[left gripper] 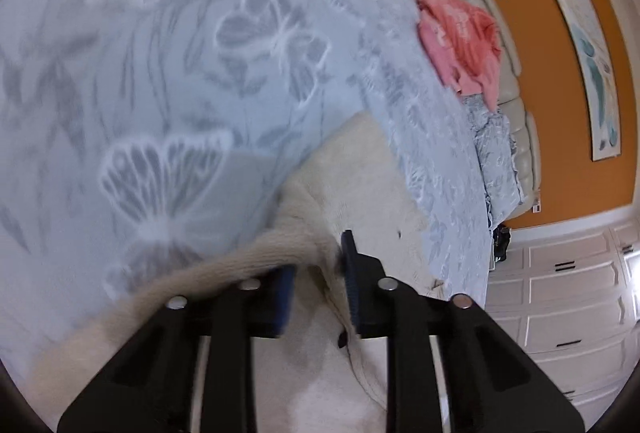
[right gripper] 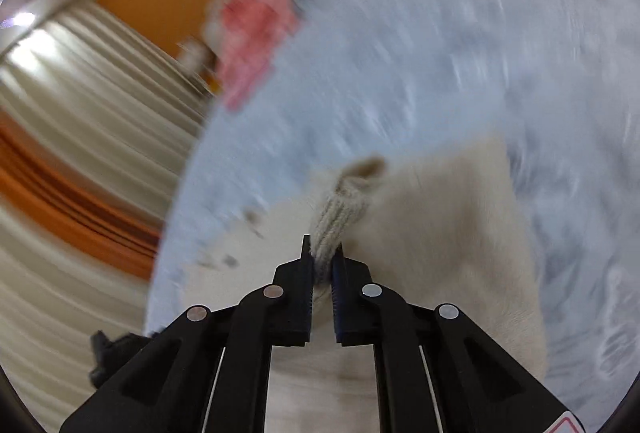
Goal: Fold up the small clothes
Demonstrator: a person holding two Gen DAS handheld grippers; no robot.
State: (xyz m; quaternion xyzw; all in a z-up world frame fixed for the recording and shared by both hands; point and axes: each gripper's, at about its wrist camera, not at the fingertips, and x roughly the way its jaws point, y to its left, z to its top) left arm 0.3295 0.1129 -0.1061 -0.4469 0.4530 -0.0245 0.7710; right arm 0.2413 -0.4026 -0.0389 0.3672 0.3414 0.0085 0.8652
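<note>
A cream knitted garment (left gripper: 360,177) lies spread on the bed (left gripper: 160,53), whose pale blue cover bears a butterfly pattern. The left hand-held gripper (left gripper: 316,285) sits over the garment's ribbed edge (left gripper: 256,253); cream fabric fills the narrow gap between its blue pads, and it appears clenched on that edge, though blur hides the exact contact. The right hand-held gripper (right gripper: 322,261) is clamped on a bunched ribbed cuff or hem (right gripper: 340,217), which rises from between its fingers, with the garment's body (right gripper: 440,225) trailing away to the right in that view.

Judged from this, folding is at an early stage: both ends of the garment are gripped, but no flat, finished fold shows. The fabric lies loose and partly lifted. Carrying the gripped part across, laying it down and smoothing it seem left to do. A pink garment (left gripper: 460,37) lies crumpled on the pale sofa (left gripper: 516,105) beyond the bed, apparently unfolded and waiting.
</note>
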